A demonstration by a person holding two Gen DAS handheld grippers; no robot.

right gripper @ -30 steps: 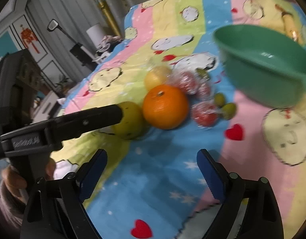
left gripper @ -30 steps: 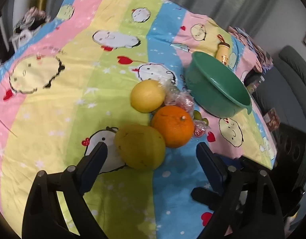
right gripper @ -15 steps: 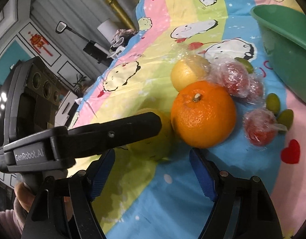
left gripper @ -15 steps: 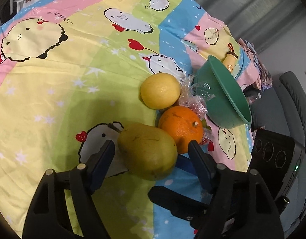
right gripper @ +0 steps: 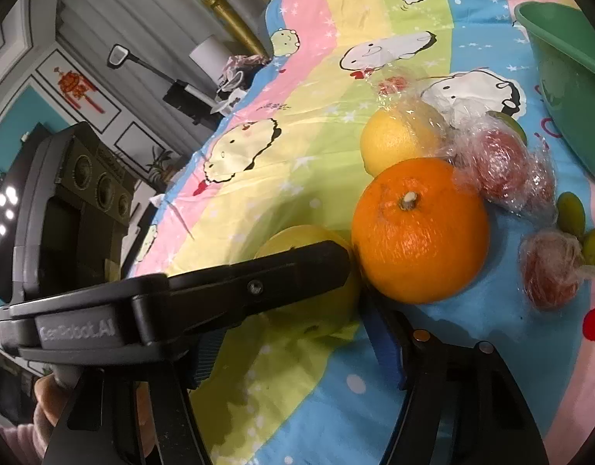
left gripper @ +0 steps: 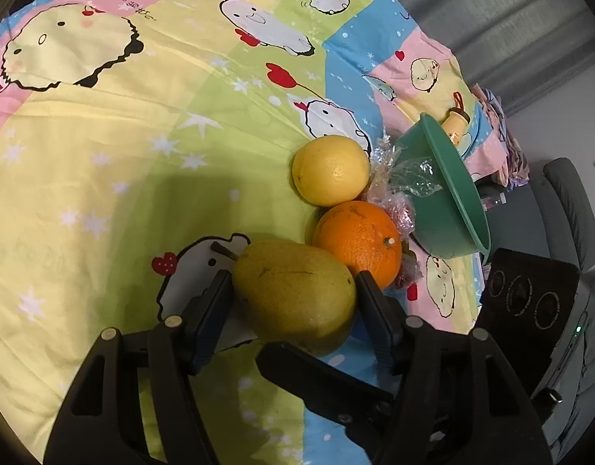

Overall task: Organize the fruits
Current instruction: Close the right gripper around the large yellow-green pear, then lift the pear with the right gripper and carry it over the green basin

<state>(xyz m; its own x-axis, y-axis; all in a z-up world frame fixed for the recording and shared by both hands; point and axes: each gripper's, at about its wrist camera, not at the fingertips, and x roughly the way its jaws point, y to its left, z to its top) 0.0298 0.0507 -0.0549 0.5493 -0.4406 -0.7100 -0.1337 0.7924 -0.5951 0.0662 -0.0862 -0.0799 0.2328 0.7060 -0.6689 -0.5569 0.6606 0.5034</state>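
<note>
A yellow-green pear (left gripper: pixel 293 294) lies on the cartoon-print cloth, and my left gripper (left gripper: pixel 293 290) is shut on it, one pad on each side. An orange (left gripper: pixel 357 244) touches the pear, with a lemon (left gripper: pixel 330 170) behind it. In the right wrist view the orange (right gripper: pixel 419 230) and lemon (right gripper: pixel 394 141) sit ahead, and the left gripper's finger (right gripper: pixel 258 283) hides most of the pear (right gripper: pixel 309 238). My right gripper (right gripper: pixel 297 352) is open and empty just in front of the pear. A green bowl (left gripper: pixel 448 190) stands to the right.
Plastic-wrapped red fruits (right gripper: pixel 502 166) and small green fruits (right gripper: pixel 572 211) lie between the orange and the bowl (right gripper: pixel 568 73). A small bottle (left gripper: pixel 456 124) stands behind the bowl. The table edge drops off to the right, near a grey sofa (left gripper: pixel 568 201).
My left gripper has moved forward and closed its jaws around the pear. My right gripper has come closer to the fruit pile and narrowed a little.
</note>
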